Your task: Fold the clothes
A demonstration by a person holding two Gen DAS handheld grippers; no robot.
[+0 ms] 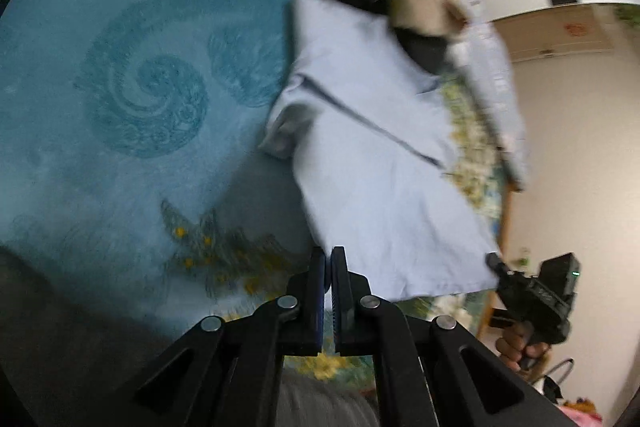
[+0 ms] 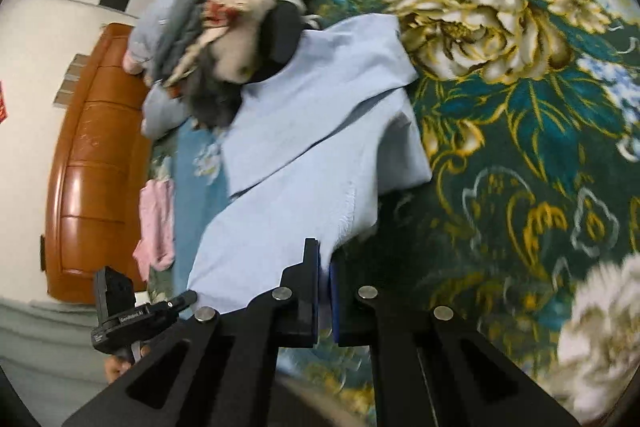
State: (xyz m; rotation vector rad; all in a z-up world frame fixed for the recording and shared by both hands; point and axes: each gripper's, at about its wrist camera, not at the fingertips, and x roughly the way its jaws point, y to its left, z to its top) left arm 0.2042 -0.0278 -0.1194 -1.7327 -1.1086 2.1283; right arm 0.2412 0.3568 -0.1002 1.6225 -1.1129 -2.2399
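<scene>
pale blue cotton shirt point(image 1: 372, 163) lies on the floral bedspread point(image 2: 520, 131), near hem lifted | left tongs point(image 1: 328, 255) and right tongs point(image 2: 325, 253) each clenched on a hem corner | tip: keep corners level, hem taut | avoid the dark clothes heap point(image 2: 224, 39) at the far end

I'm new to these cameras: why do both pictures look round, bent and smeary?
Left wrist view: fisheye lens bends the wall edges; the light blue garment is motion-smeared, while the left gripper stays sharp. Right wrist view: flowered bedspread blurs toward the rim; glare streaks the wooden headboard.
</scene>
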